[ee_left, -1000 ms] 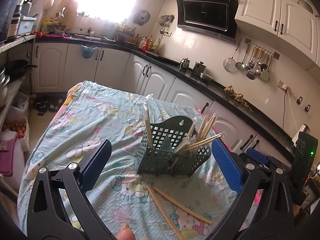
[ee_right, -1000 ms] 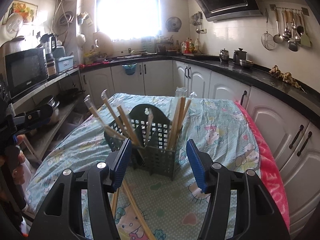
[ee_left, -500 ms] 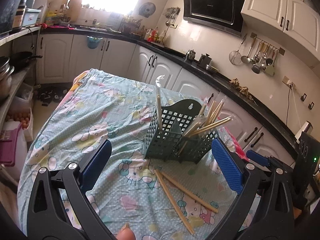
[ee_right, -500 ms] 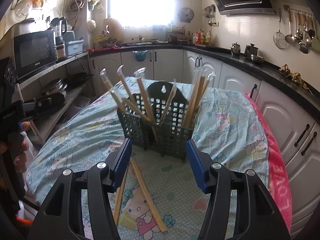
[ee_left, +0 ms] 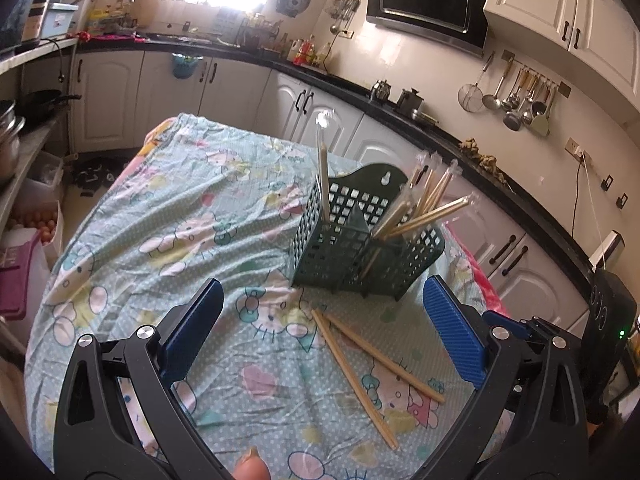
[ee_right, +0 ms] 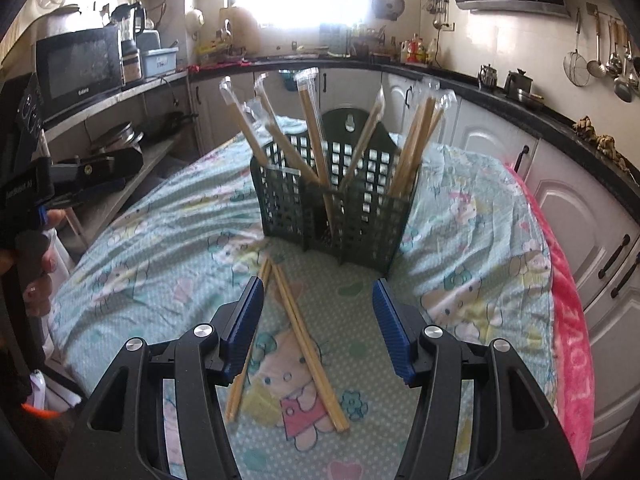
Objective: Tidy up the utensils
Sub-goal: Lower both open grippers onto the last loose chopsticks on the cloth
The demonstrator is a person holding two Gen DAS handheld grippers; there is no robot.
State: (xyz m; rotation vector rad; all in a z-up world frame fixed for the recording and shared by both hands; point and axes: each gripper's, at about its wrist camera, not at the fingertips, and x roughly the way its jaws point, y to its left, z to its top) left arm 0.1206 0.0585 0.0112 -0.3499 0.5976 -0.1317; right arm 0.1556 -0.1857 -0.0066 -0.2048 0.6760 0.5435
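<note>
A dark green slotted utensil holder stands on the table with several wrapped chopstick pairs upright in it. Loose wooden chopsticks lie crossed on the cloth in front of the holder. My left gripper is open and empty, held above the cloth just short of the loose chopsticks. My right gripper is open and empty, with the loose chopsticks lying between and just ahead of its fingers.
The table wears a pale blue cartoon-print cloth with a pink edge. Kitchen cabinets and a black counter run behind. Shelves with a microwave and pans stand at the left. The left gripper's handle shows at the left edge.
Both grippers have drawn back and tilted down, so the holder looks farther off and more of the loose chopsticks shows. Both stay open; nothing on the table has moved.
</note>
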